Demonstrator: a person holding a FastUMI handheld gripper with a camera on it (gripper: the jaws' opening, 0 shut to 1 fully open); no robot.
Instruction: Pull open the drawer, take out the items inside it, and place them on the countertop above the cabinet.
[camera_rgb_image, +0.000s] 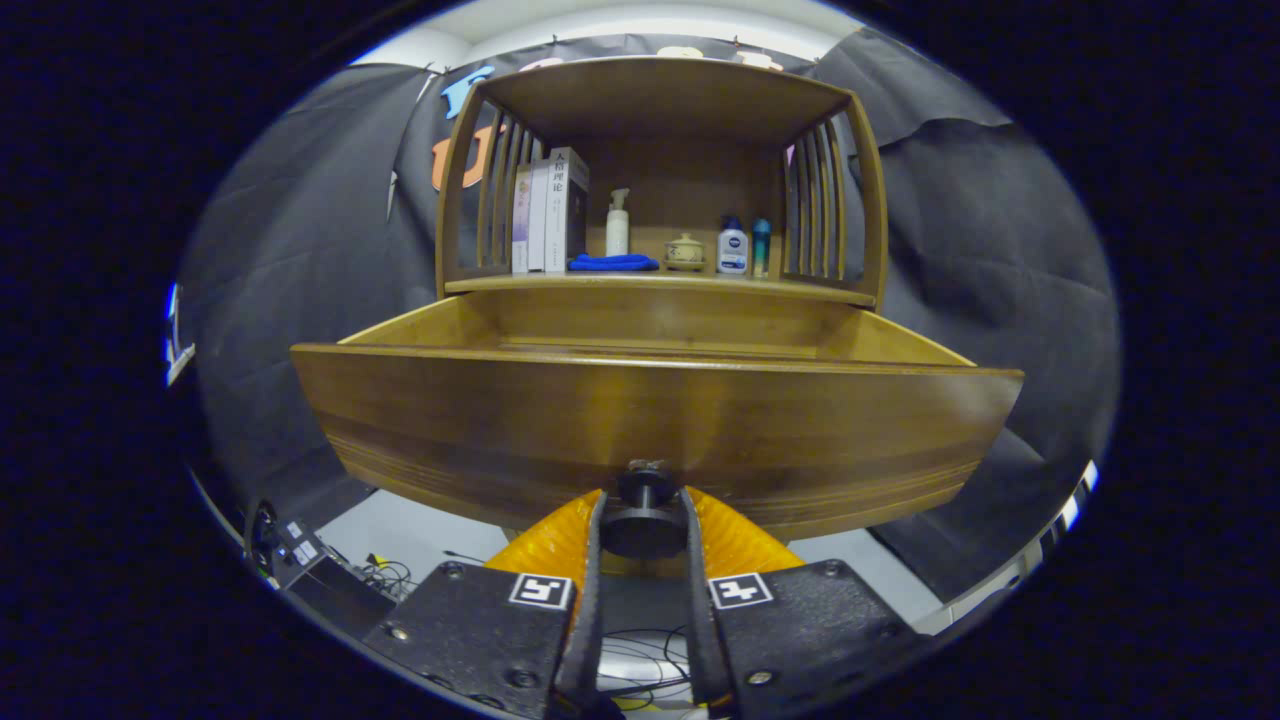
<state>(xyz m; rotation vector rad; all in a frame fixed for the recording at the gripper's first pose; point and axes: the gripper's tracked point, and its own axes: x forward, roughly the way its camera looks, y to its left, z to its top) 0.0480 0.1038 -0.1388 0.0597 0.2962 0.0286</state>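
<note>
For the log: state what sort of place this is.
Likely a recording booth set up as a home corner: a wooden cabinet with books and bottles, cables on the floor, and the gripper clamped on the open drawer's knob.

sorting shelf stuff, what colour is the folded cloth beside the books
Blue: the folded cloth on the wooden shelf, clearest in the gripper view.

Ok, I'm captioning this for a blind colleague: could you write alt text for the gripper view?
The hand-held gripper is shut on the round knob of a wooden drawer, which is pulled out from its cabinet. On the countertop behind stand books, a blue cloth, a pump bottle, a small lidded pot and two bottles.
</note>
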